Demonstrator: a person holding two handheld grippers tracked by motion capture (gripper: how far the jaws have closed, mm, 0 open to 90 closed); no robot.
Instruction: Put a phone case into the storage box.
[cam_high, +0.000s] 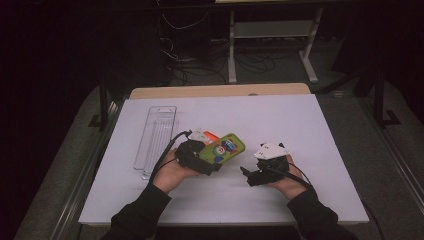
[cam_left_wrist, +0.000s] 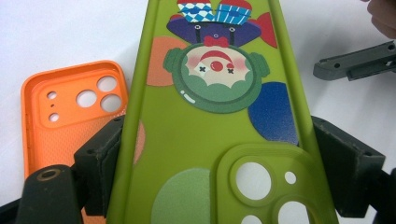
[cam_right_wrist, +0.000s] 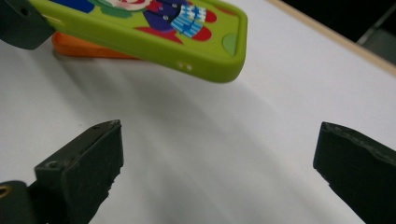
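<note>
A green phone case (cam_left_wrist: 205, 130) printed with a clown figure is held off the table, my left gripper (cam_left_wrist: 219, 154) shut across its width near the camera cutout. In the high view the green phone case (cam_high: 226, 148) slants up to the right from the left gripper (cam_high: 210, 161). Partly under it on the white surface lies an orange phone case (cam_left_wrist: 74, 116), inner side up. My right gripper (cam_right_wrist: 219, 158) stands open with nothing between its jaws, a little short of the green case's free end (cam_right_wrist: 140, 28). In the high view the right gripper (cam_high: 247, 175) points left.
A clear plastic tray (cam_high: 155, 137) lies lengthwise at the left of the white table top (cam_high: 300, 130). The table's wooden far edge (cam_high: 220, 91) borders a dark floor with cables and a desk frame. Bare white surface extends to the right and front.
</note>
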